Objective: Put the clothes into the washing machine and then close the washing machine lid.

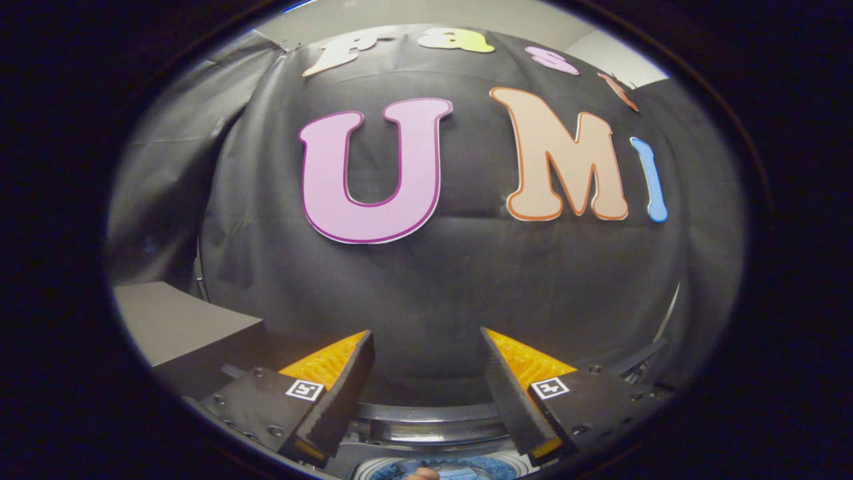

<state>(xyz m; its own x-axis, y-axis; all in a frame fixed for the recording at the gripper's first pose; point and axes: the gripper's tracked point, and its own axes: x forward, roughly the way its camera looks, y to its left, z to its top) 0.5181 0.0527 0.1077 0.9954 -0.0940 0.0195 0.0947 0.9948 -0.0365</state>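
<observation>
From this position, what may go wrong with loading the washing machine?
1. The gripper is open and holds nothing, aimed at the black cloth wall; the clothes may need a search.
2. The washing machine opening lies low beneath the fingers, so the rim may be struck.
3. The grey box beside it could block a swing.

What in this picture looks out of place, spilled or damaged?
Nothing stands out. The hand-held gripper is open and holds nothing, aimed at the black cloth wall. The washing machine's rim lies below the fingers; little of it shows.
</observation>
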